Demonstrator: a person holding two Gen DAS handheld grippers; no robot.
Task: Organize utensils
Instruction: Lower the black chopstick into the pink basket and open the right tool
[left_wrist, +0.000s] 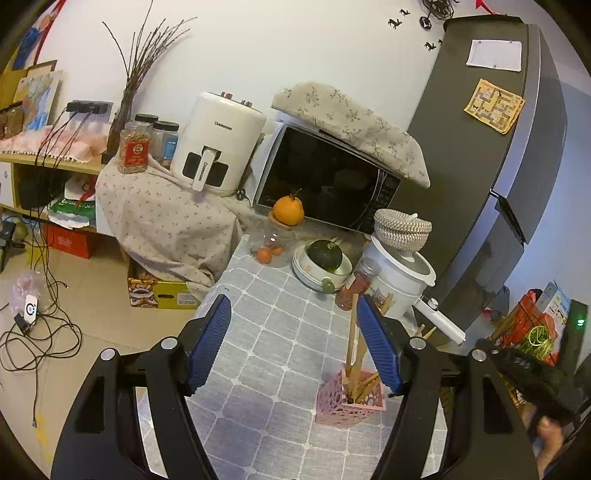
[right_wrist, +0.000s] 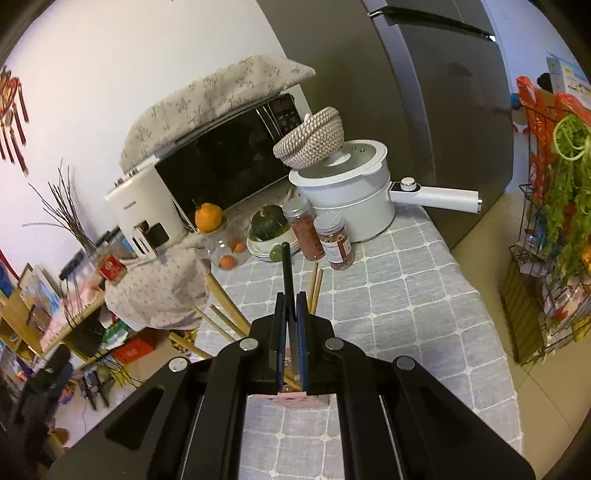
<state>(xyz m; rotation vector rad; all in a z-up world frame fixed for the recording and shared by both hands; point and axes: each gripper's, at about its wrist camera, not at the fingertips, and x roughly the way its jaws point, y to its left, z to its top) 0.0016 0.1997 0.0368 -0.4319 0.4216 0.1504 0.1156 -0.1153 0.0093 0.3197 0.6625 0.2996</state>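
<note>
your right gripper (right_wrist: 291, 295) pinches a dark utensil (right_wrist: 286, 266); lower it straight into the pink holder (left_wrist: 351, 400), left gripper (left_wrist: 293, 325) spread apart

Soft, even indoor light, weak shadows, strong fisheye bending with dark vignetted corners.
</note>
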